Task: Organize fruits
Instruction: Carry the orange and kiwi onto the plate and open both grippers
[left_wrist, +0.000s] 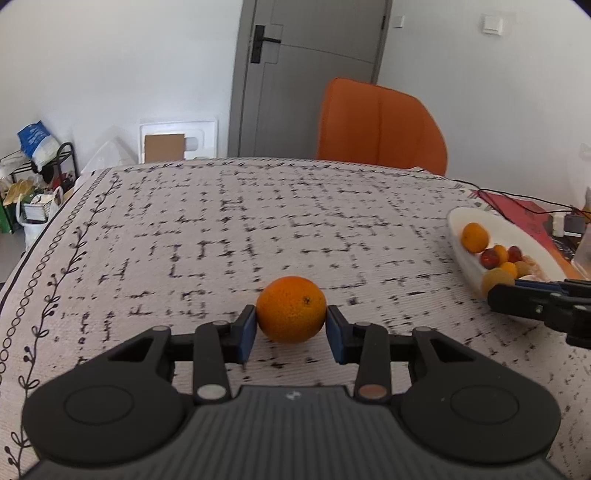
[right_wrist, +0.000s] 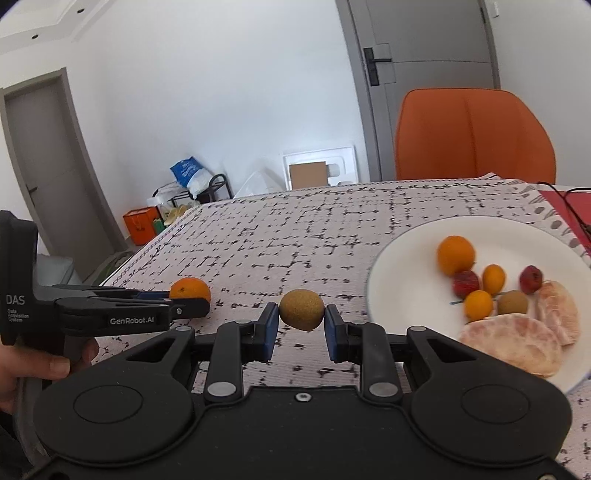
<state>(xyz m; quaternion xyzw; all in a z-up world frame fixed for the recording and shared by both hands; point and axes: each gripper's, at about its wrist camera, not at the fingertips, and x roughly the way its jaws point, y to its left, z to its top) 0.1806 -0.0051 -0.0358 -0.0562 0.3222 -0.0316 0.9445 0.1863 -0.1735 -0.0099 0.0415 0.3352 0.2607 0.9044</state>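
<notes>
Orange (left_wrist: 291, 309) sits pinched between the left gripper (left_wrist: 291, 332) pads.

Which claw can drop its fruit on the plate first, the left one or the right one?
Probably the right claw. It grips the kiwi right beside the white plate. The left claw sits around the orange, which looks to be resting on the tablecloth, farther from the plate.

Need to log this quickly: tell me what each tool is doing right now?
Left tool: closed on the orange.
Right tool: closed on the kiwi.
</notes>
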